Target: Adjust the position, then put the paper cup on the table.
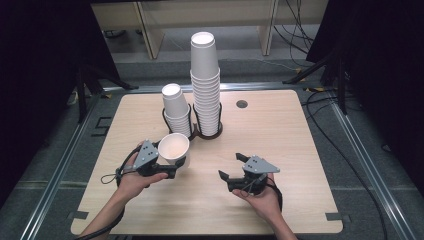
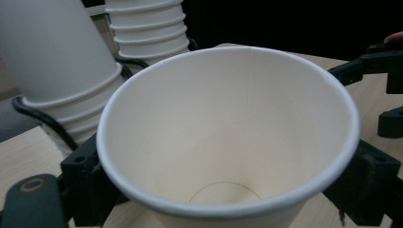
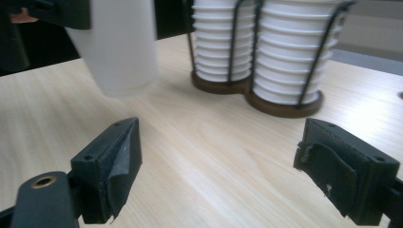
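1. The person's left hand (image 1: 134,181) grips the left gripper (image 1: 172,162), its jaws clamped on either side of a paper cup (image 1: 174,148) held mouth-up.
2. The right hand (image 1: 260,197) holds the right gripper (image 1: 231,166) low over the counter (image 1: 280,130), jaws spread wide with nothing between them.
3. Both forearms enter from the bottom edge.

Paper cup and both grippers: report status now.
Left gripper shut on paper cup, held upright above the table. Right gripper open, empty. Cup stacks in rack behind; nothing between.
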The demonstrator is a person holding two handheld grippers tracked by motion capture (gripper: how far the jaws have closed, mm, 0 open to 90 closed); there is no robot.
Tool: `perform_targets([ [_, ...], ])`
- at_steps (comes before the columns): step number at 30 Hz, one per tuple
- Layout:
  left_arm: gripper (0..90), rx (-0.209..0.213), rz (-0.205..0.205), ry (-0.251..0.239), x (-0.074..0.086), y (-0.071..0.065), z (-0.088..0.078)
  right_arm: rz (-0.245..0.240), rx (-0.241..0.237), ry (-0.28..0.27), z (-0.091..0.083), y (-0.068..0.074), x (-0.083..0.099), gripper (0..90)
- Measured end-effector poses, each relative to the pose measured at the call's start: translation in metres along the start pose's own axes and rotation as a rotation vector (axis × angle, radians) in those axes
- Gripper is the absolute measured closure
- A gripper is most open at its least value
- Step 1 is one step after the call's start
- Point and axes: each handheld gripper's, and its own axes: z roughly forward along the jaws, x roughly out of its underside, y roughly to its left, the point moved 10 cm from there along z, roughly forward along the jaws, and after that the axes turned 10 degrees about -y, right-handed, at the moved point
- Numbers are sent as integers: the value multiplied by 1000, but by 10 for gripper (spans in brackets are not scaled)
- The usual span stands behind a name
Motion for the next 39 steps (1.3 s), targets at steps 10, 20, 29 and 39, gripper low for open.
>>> perform_targets([
  [10, 123, -96, 21, 0, 5, 23, -18, 15, 79, -22, -19, -24, -1, 149],
  [20, 124, -197, 17, -2, 19, 37, -35, 49, 152, -71, -28, -48, -4, 149],
  [29, 124, -282, -19, 17, 33, 55, -39, 39, 216, -93, -42, -71, -5, 149],
  [39, 124, -359, -13, 12, 38, 73, -41, 39, 247, -60, -47, -71, 1, 149],
])
